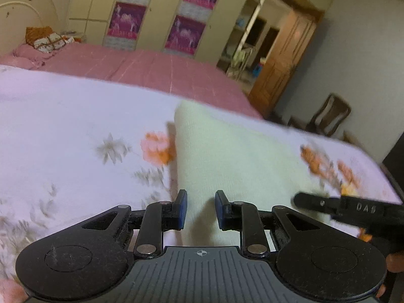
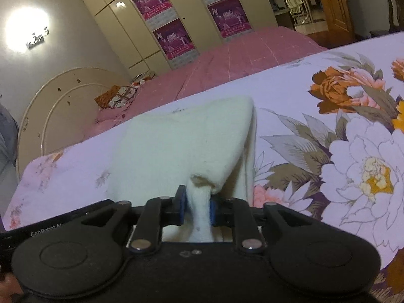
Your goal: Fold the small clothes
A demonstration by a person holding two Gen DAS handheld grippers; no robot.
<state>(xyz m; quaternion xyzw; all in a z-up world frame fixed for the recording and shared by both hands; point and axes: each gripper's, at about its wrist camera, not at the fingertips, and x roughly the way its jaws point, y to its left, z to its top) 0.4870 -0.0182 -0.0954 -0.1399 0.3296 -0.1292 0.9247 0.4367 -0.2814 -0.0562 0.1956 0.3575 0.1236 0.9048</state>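
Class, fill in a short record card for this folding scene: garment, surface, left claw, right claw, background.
garment: pale cream cloth, partly lifted
surface: floral sheet on a bed
left claw: cloth lies between its pads, grip unclear
right claw: shut on a bunched edge of the cloth
background: pink bedspread, wardrobe with purple posters, wooden door

Both cams sit low and close over the floral sheet point(image 1: 75, 131), each peering down along its own tool toward the wardrobe point(image 1: 161, 12) past the pink bed point(image 1: 156, 70). Right view is rolled, so that wardrobe point(image 2: 176, 25) leans. Both share the pale cloth point(image 1: 227, 156) up close.
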